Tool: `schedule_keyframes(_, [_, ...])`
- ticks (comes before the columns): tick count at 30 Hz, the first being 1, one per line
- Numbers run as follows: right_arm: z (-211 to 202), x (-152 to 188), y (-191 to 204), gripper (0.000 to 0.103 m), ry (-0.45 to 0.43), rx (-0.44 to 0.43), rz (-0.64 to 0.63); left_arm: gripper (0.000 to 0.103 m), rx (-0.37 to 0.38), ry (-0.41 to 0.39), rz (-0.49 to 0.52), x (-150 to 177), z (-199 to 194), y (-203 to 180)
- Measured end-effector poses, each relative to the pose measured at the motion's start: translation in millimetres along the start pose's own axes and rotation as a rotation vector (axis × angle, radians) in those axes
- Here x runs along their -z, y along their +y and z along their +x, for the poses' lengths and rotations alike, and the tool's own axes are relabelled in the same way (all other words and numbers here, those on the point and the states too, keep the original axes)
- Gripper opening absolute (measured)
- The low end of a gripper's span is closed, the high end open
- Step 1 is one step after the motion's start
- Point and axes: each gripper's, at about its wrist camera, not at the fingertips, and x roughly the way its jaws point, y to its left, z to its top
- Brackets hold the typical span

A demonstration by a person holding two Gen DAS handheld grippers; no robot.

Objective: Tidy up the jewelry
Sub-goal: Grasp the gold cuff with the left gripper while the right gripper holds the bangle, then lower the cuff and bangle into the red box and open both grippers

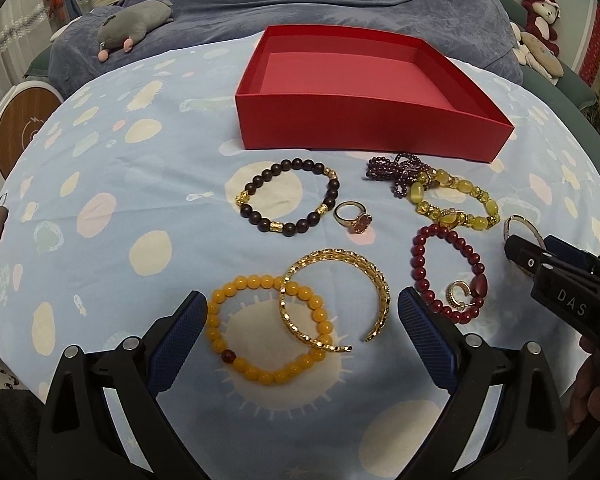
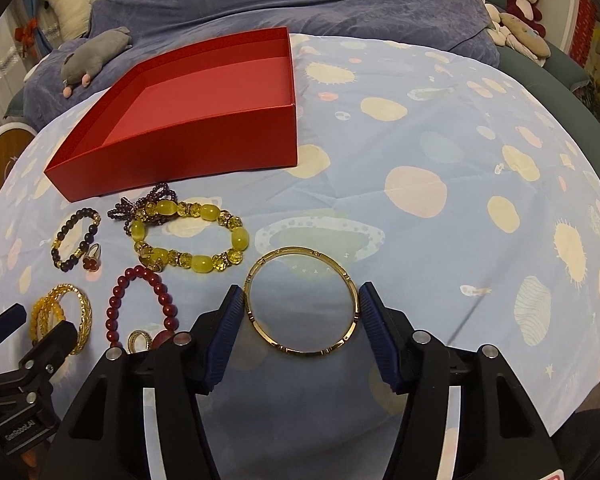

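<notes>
**Right gripper closed on the gold bangle, left gripper spread over two bracelets**

The right gripper point(image 2: 300, 312) has its blue ribbed pads point(image 2: 230, 320) touching opposite sides of a thin round gold bangle point(image 2: 300, 350), which lies flat on the pale blue spotted tablecloth point(image 2: 440, 140). The left gripper point(image 1: 302, 314) hangs with fingers wide apart over an amber bead bracelet point(image 1: 260, 376) and an open gold chain-link cuff point(image 1: 380, 292) that overlaps it; neither is touched. Beyond them lie a dark bead bracelet with gold spacers point(image 1: 332, 192), a gold ring with a red stone point(image 1: 354, 218), a dark red bead bracelet point(image 1: 418, 260), a yellow glass bead bracelet point(image 1: 490, 204) and a bunch of purple beads point(image 1: 400, 172). The open red cardboard box point(image 1: 360, 124) stands farther back, toward the table's far edge.
</notes>
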Motion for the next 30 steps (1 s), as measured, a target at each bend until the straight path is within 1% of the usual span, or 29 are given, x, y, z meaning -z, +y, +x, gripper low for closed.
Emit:
schedule_keyframes(2, [-0.3, -0.2, -0.5, 0.057, 0.003, -0.001, 0.002, 0.091, -0.008, 0.014, 0.017, 0.0, 4.9, -3.9])
schedule_keyframes(3, [-0.4, -0.4, -0.9, 0.057, 0.004, -0.001, 0.004, 0.089, -0.006, 0.012, 0.025, 0.1, 4.6, -5.5])
schedule_keyframes(4, [-0.6, -0.2, -1.2, 0.057, 0.004, -0.002, 0.006, 0.085, 0.013, 0.014, 0.035, 0.1, 4.7, -7.1])
schedule_keyframes(5, [-0.9, 0.0, -1.1, 0.057, 0.005, -0.003, 0.009, 0.075, 0.029, 0.019, 0.042, 0.2, 5.8, -7.9])
schedule_keyframes(6, [-0.3, -0.2, -2.2, 0.057, 0.005, -0.005, 0.011, 0.072, 0.026, 0.023, 0.042, 0.0, 6.9, -7.8])
schedule_keyframes(8, [-0.5, -0.2, -1.9, 0.057, 0.009, -0.007, 0.014, 0.071, 0.026, 0.020, 0.038, -0.7, 6.8, -6.7])
schedule_keyframes(10, [-1.3, 0.3, -1.9, 0.057, 0.010, -0.009, 0.015, 0.066, 0.027, 0.015, 0.032, -1.0, 5.9, -5.7])
schedule_keyframes(11, [-2.0, 0.8, -1.7, 0.057, 0.009, -0.010, 0.016, 0.060, 0.032, 0.010, 0.030, -1.1, 4.9, -4.8])
schedule_keyframes(12, [-3.1, 1.4, -1.8, 0.057, 0.009, -0.011, 0.015, 0.056, 0.036, 0.006, 0.028, -1.0, 3.7, -4.5])
schedule_keyframes(17, [-10.4, 4.1, -1.5, 0.057, 0.003, -0.019, 0.012, 0.056, 0.065, 0.003, 0.008, 1.2, -0.5, -1.4])
schedule_keyframes(23, [-32.2, 3.3, -1.6, 0.057, -0.029, -0.050, 0.016, 0.056, 0.076, -0.024, -0.022, -0.2, -19.6, 4.4])
schedule_keyframes(26, [-46.3, -2.0, 0.9, 0.057, -0.055, -0.073, 0.004, 0.056, 0.085, -0.038, -0.043, -7.7, -30.9, 10.1])
schedule_keyframes(30, [-59.6, -23.1, 6.4, 0.057, -0.091, -0.106, -0.018, 0.056, 0.093, -0.060, -0.043, -29.0, -42.0, 14.1])
